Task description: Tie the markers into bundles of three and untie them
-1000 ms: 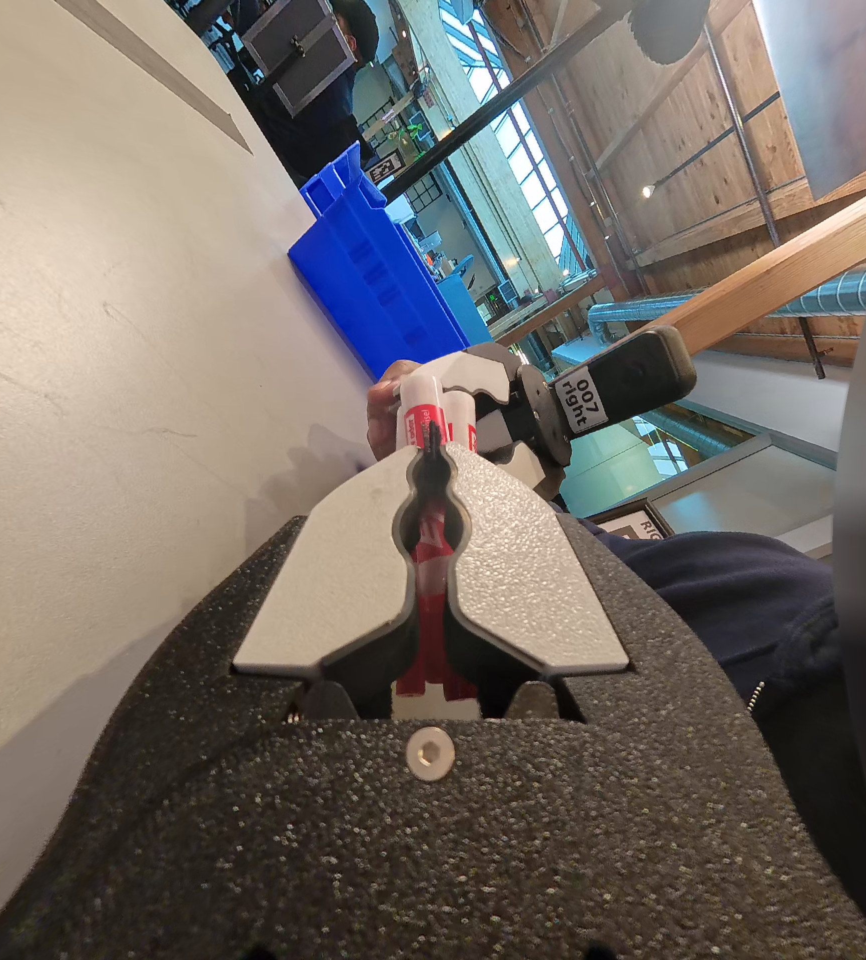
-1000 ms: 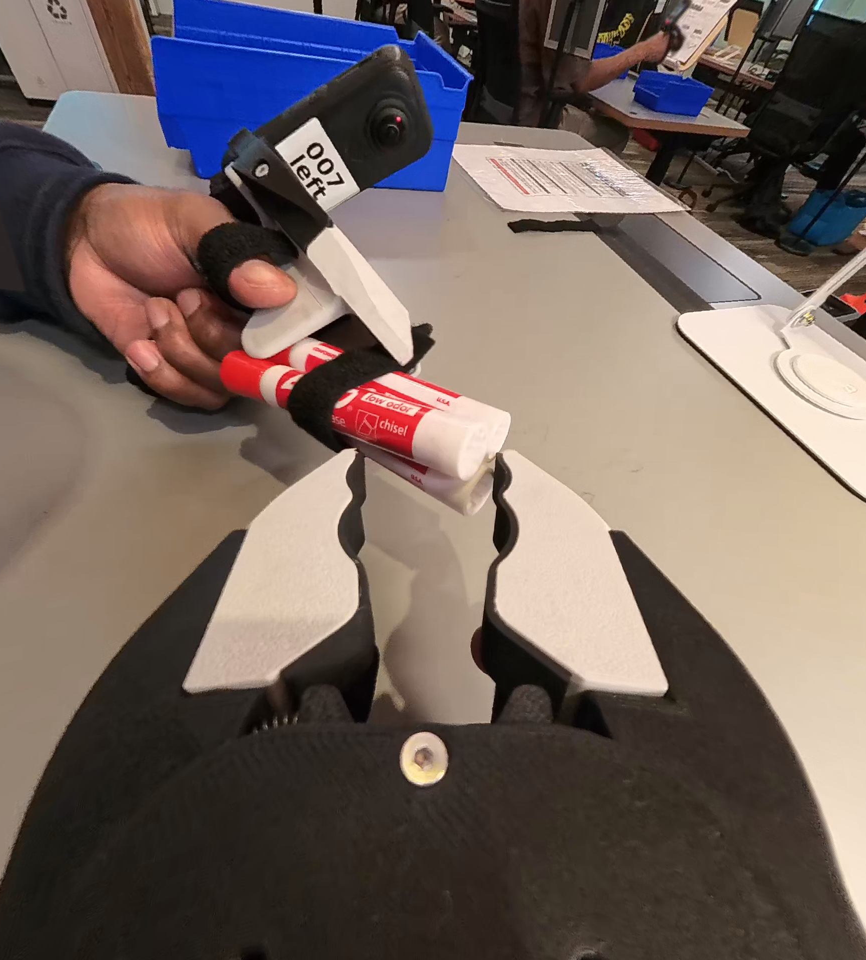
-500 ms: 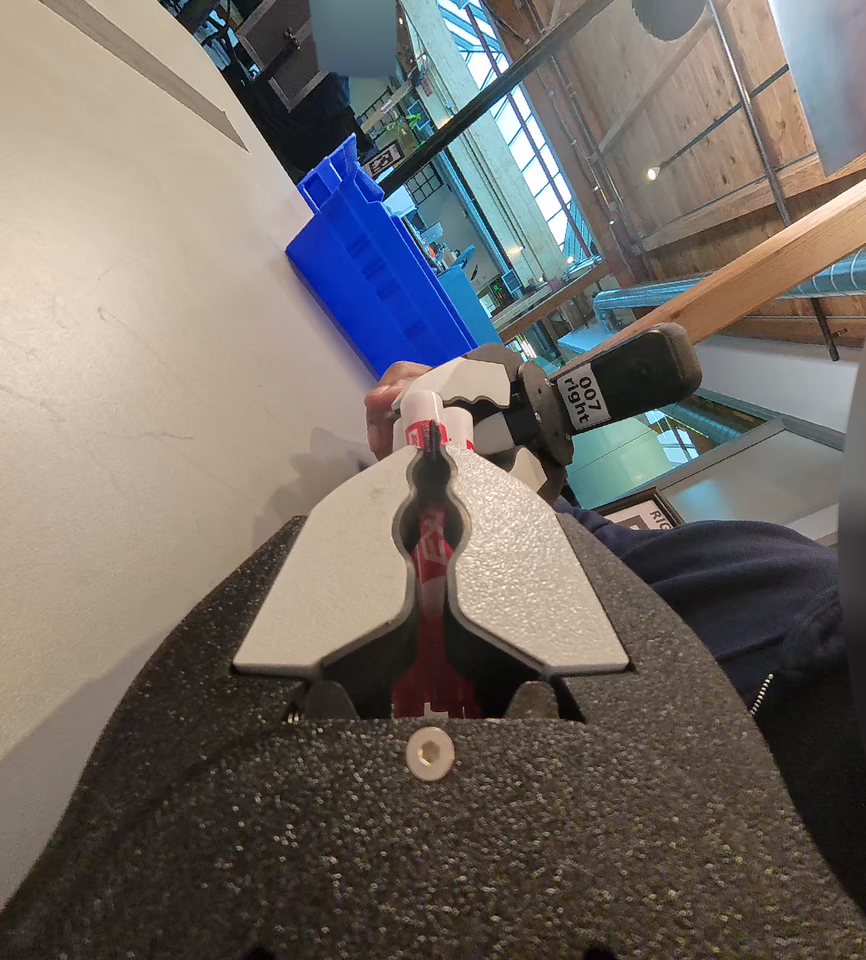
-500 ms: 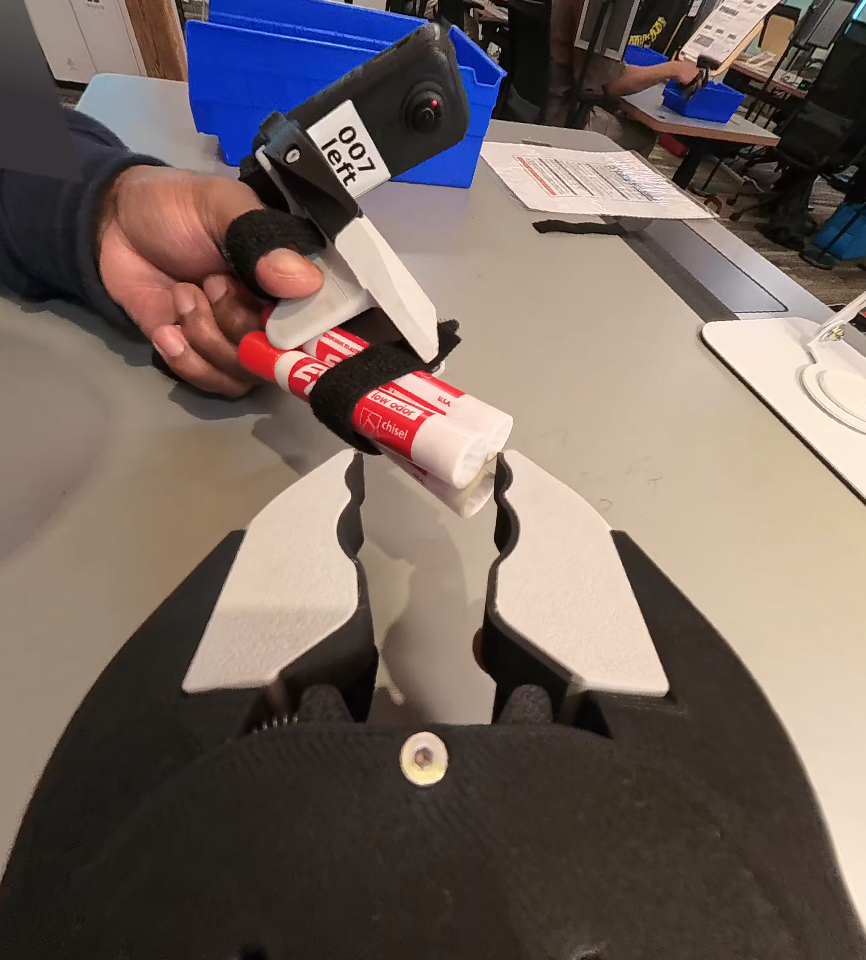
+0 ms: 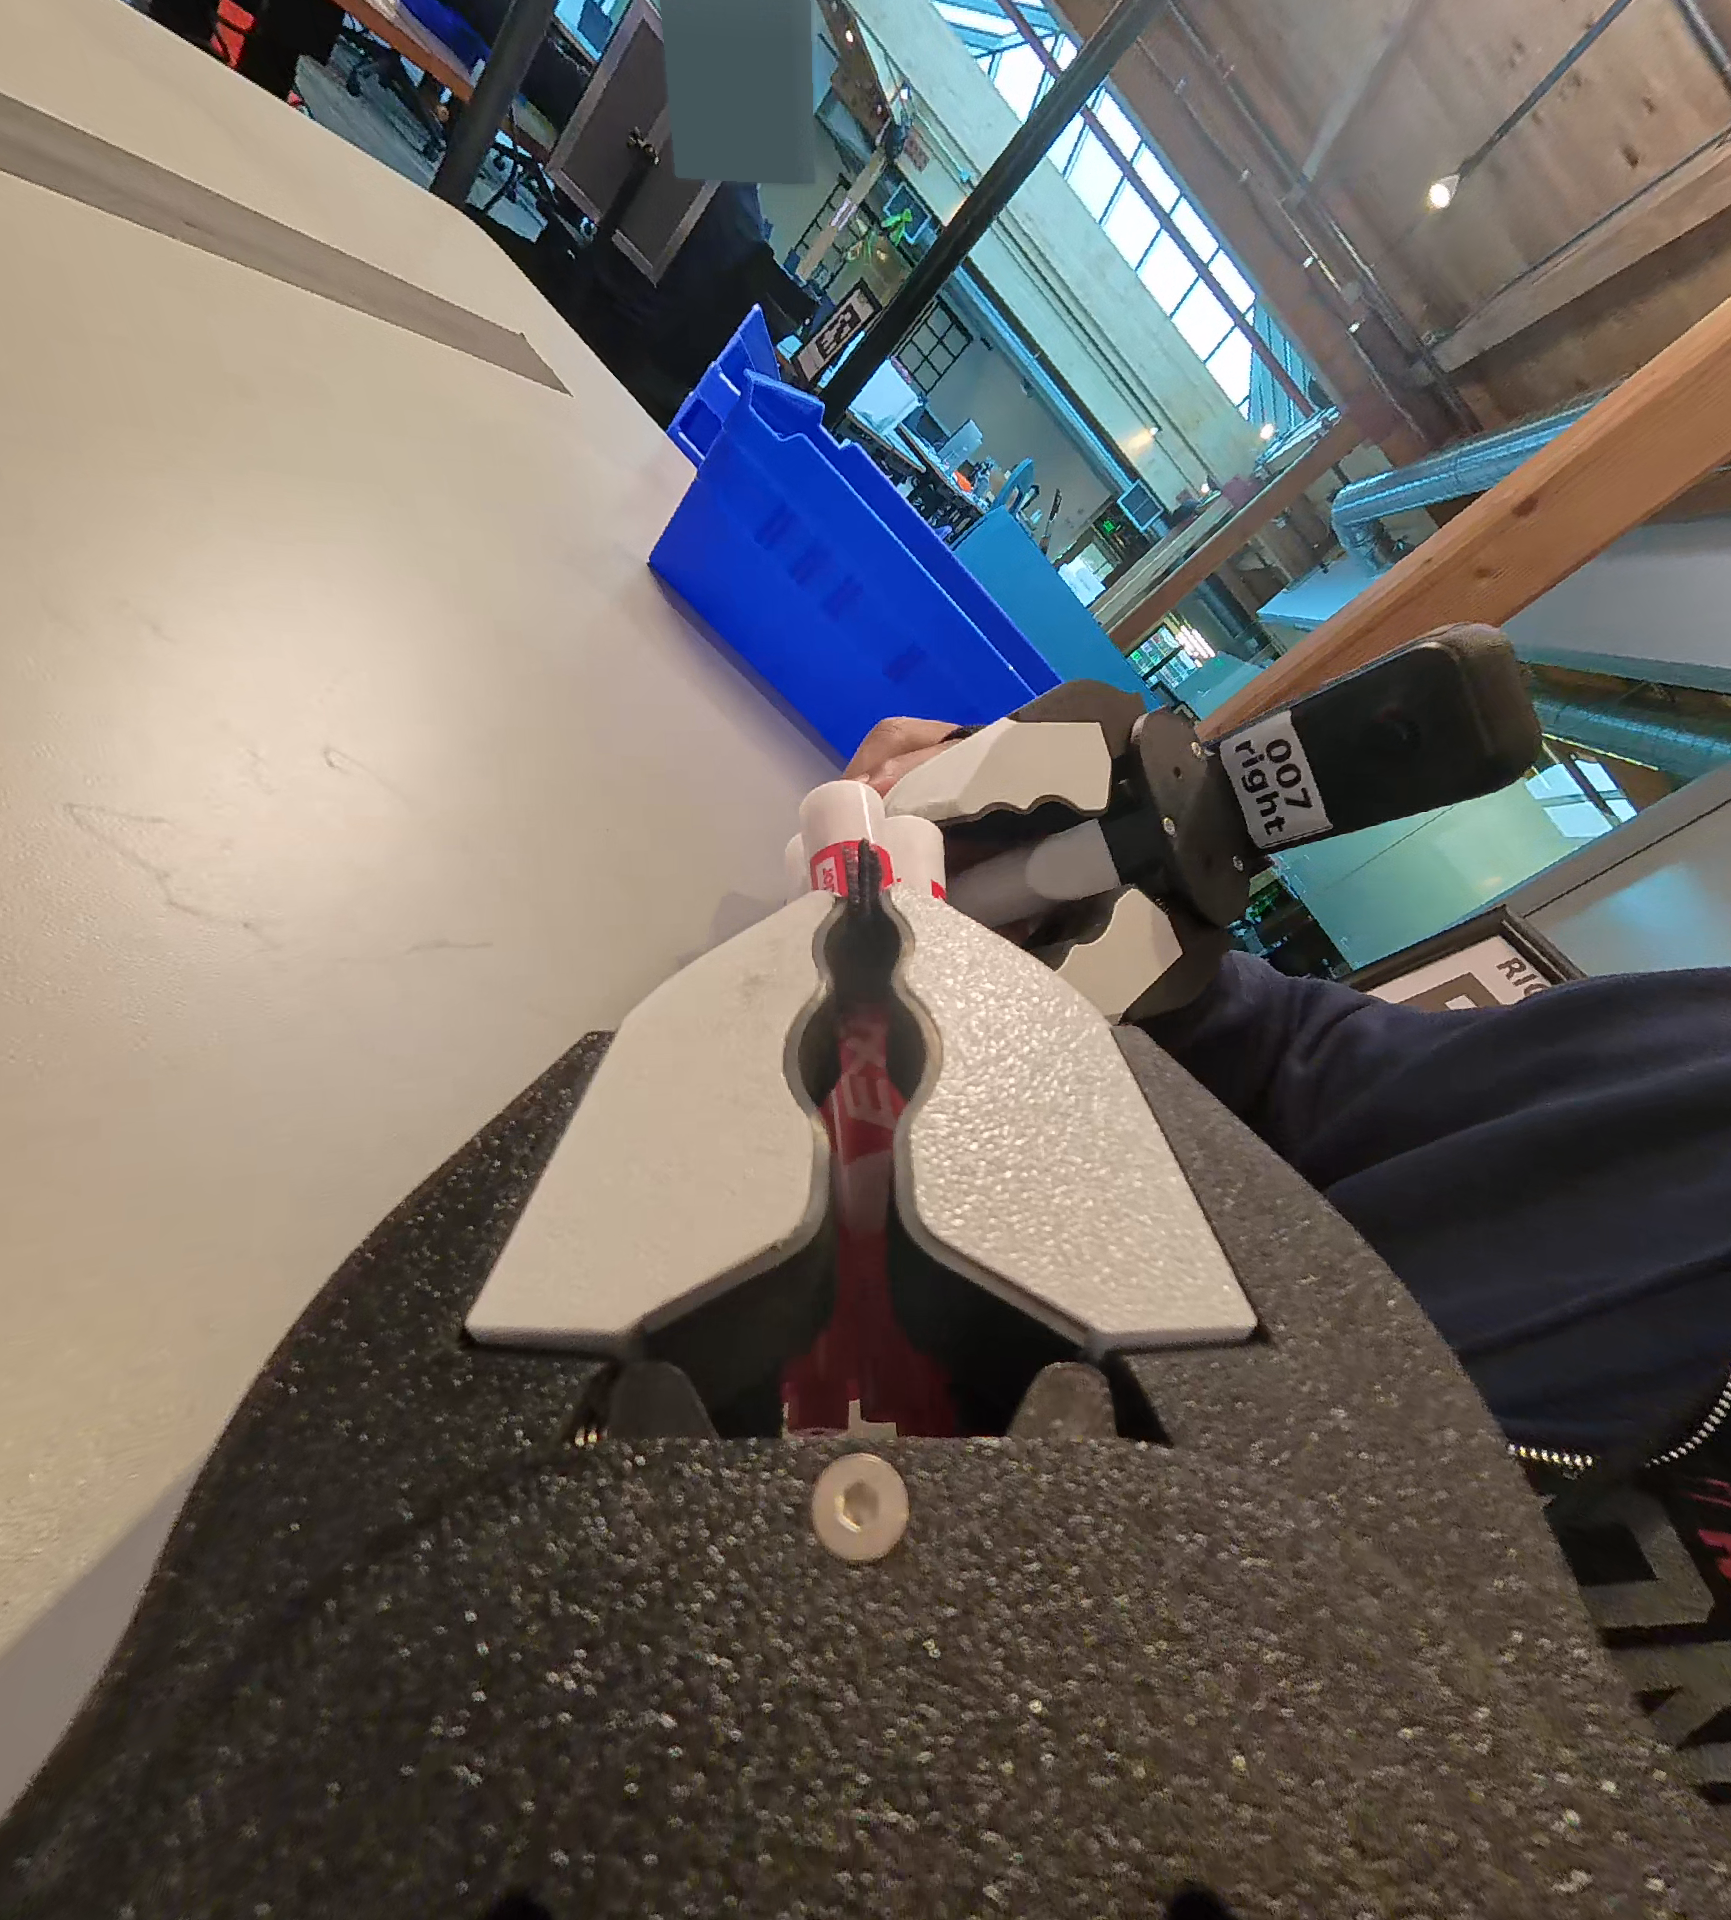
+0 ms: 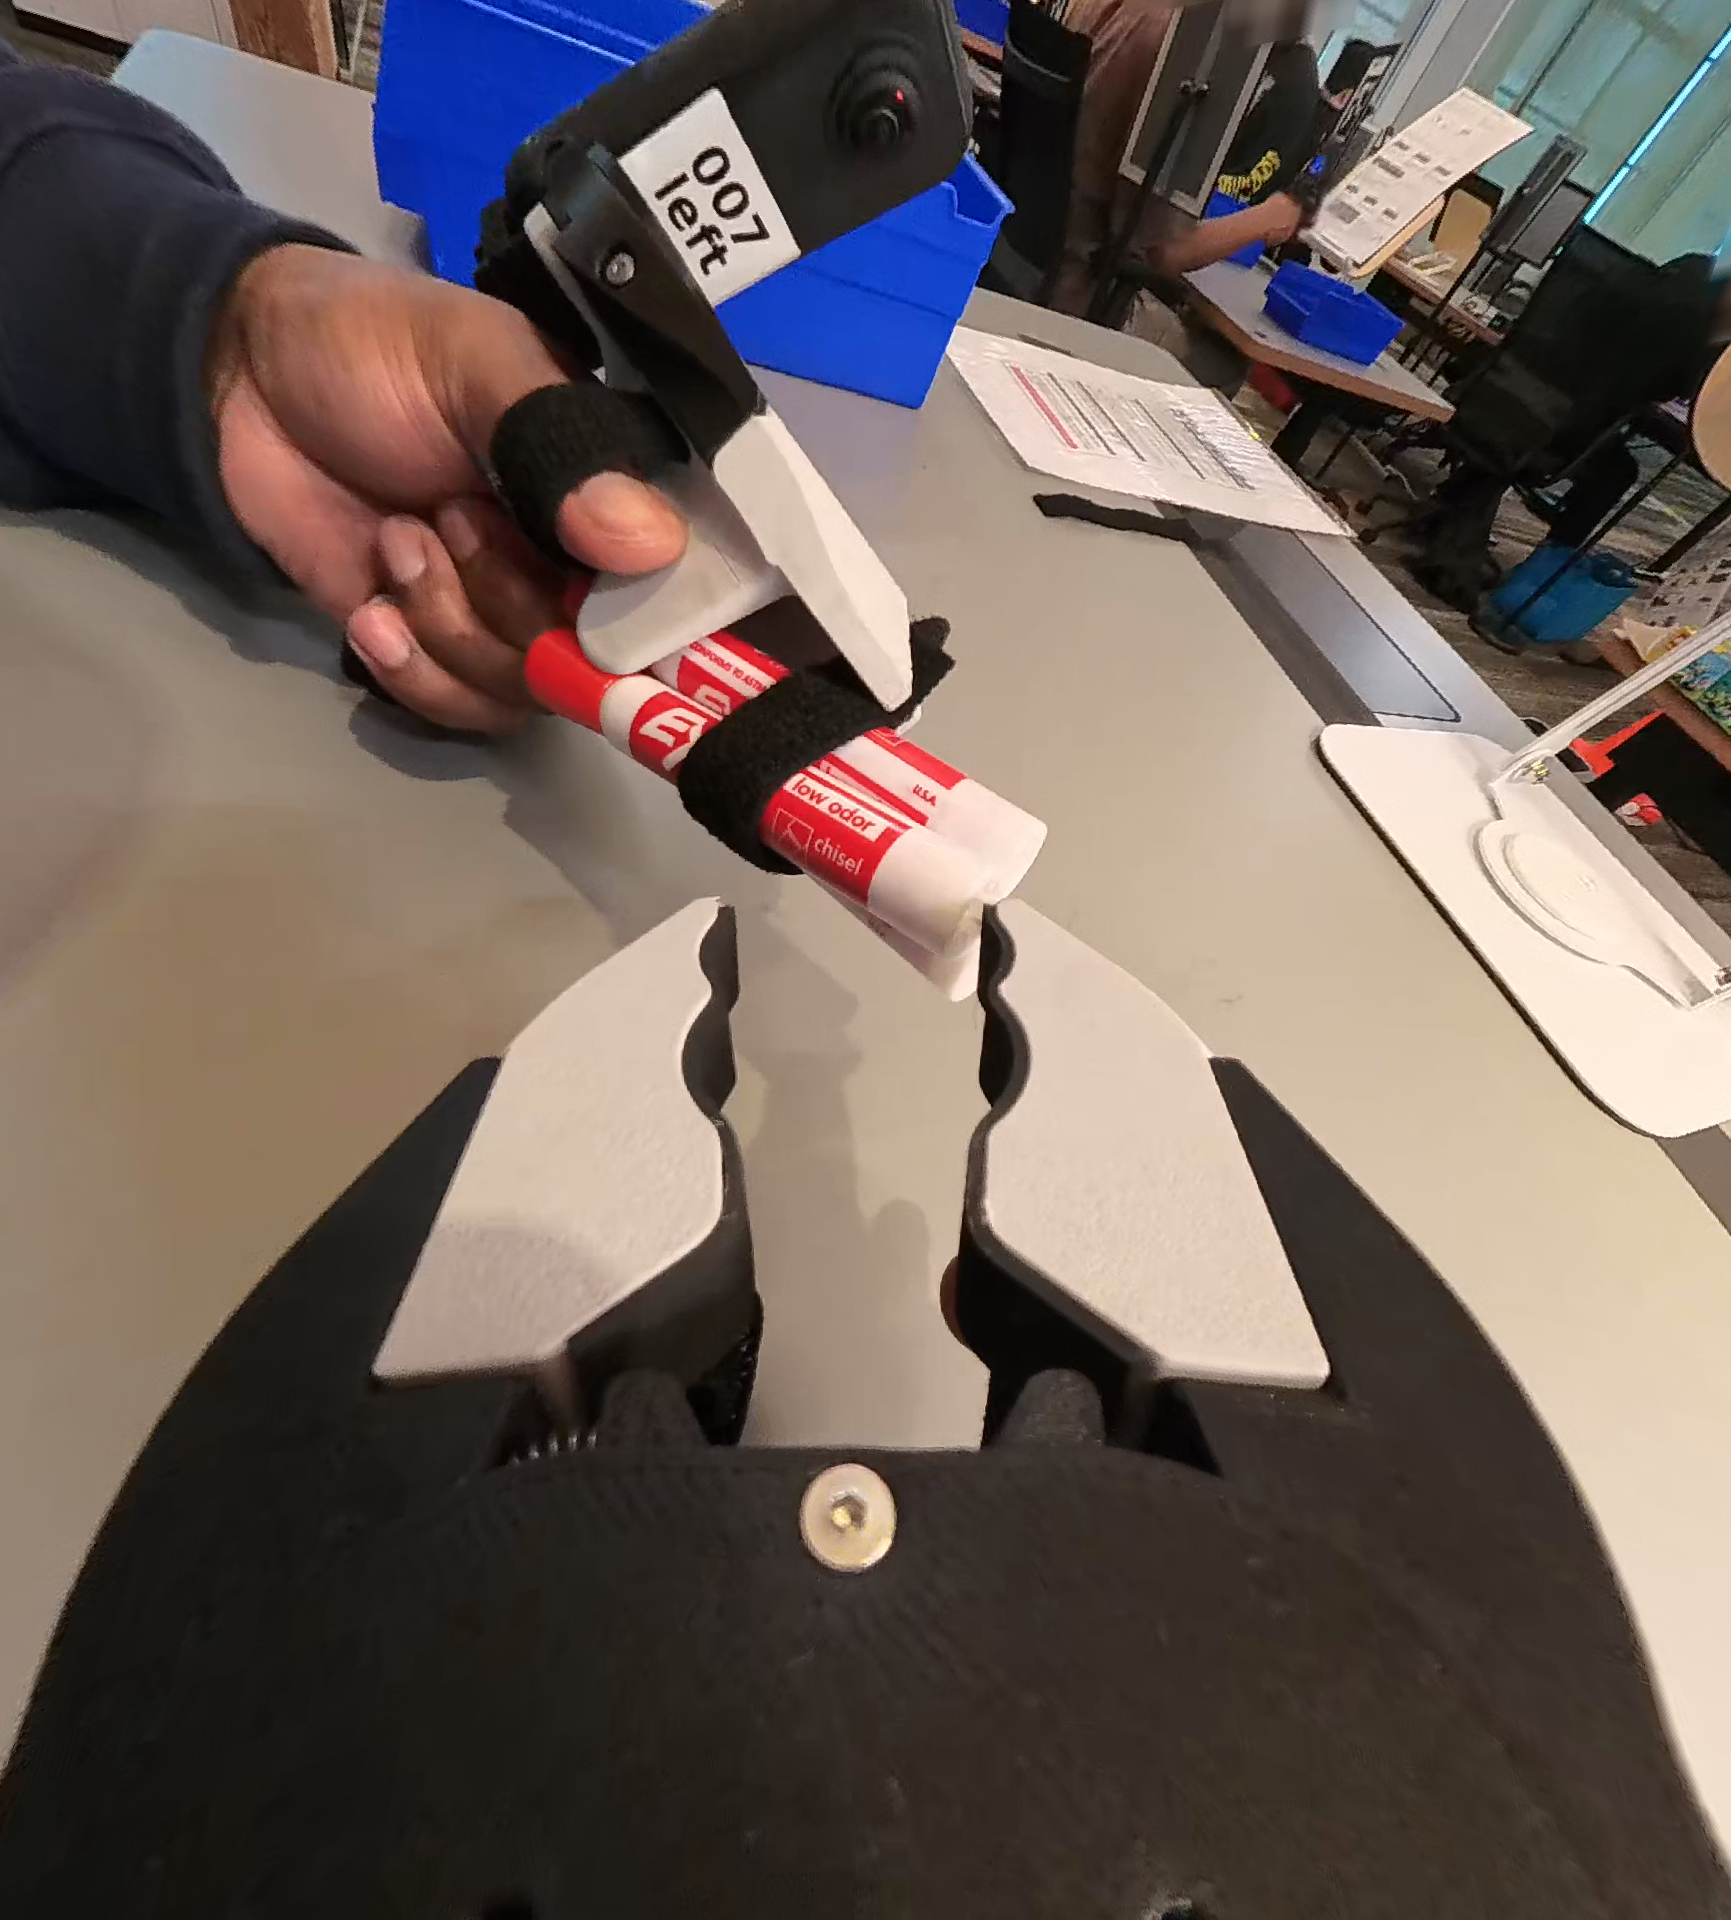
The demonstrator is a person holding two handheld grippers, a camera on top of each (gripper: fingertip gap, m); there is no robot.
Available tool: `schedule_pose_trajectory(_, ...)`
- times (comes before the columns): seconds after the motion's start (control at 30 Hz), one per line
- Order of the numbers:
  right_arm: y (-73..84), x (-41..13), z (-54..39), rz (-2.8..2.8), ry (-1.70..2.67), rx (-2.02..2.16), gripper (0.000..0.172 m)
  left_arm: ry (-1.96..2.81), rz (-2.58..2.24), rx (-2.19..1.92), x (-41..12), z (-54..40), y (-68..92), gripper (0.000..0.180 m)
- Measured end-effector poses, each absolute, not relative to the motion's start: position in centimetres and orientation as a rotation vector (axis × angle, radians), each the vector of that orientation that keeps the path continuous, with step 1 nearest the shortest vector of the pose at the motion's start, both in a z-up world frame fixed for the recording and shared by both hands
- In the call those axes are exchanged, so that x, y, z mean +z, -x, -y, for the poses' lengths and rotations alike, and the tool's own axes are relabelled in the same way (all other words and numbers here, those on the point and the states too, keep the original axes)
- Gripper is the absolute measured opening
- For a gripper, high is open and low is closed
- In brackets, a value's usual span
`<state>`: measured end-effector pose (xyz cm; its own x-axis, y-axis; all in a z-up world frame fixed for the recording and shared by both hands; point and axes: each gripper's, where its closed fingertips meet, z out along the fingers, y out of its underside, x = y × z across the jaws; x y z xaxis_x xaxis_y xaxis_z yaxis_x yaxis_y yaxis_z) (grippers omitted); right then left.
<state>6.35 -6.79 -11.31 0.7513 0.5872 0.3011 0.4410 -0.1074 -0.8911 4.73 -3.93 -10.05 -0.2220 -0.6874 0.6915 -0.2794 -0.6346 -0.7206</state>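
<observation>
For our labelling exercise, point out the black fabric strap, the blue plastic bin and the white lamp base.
black fabric strap (image 6: 788, 743), right wrist view, middle.
blue plastic bin (image 5: 819, 582), left wrist view, side wall.
white lamp base (image 6: 1567, 935), right wrist view, flat plate.

Each gripper, left gripper (image 6: 882, 686) and right gripper (image 6: 856, 935), has 2 pale grey fingers with wavy black inner edges, a rough black body, 1 silver screw (image 6: 847, 1522) and a white label. The person wears a navy sleeve (image 6: 30, 281); a black fabric loop (image 6: 570, 457) rings 1 finger.

Marker bundle (image 6: 840, 800) above desk (image 6: 1100, 665), between both grippers; bin (image 6: 840, 301) behind; paper sheet (image 6: 1131, 426) to bin's right.
</observation>
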Motion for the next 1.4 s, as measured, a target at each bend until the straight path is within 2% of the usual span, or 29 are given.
schedule_pose_trajectory(0.5, -7.2, -11.7, 6.7, 0.799, 1.779, 0.192, 0.046, 1.699, -1.231, -1.859, -10.2, 4.4, -4.6, 0.005)
schedule_pose_trajectory(0.87, -5.5, -11.4, 7.5, 0.916, 1.711, 0.194, 0.055, 1.412, -1.708, -1.314, -11.4, 7.0, -4.3, 0.003)
schedule_pose_trajectory(1.0, -4.5, -10.8, 7.7, 0.939, 1.665, 0.199, 0.047, 1.275, -1.807, -1.229, -11.3, 8.1, -4.0, 0.003)
schedule_pose_trajectory(1.27, -2.9, -11.2, 8.6, 0.990, 1.655, 0.301, 0.020, 1.076, -1.918, -1.135, -11.5, 9.5, -3.5, 0.003)
schedule_pose_trajectory(1.4, -2.4, -11.4, 9.1, 1.030, 1.633, 0.307, 0.017, 0.971, -1.954, -1.082, -11.5, 10.1, -3.2, 0.003)
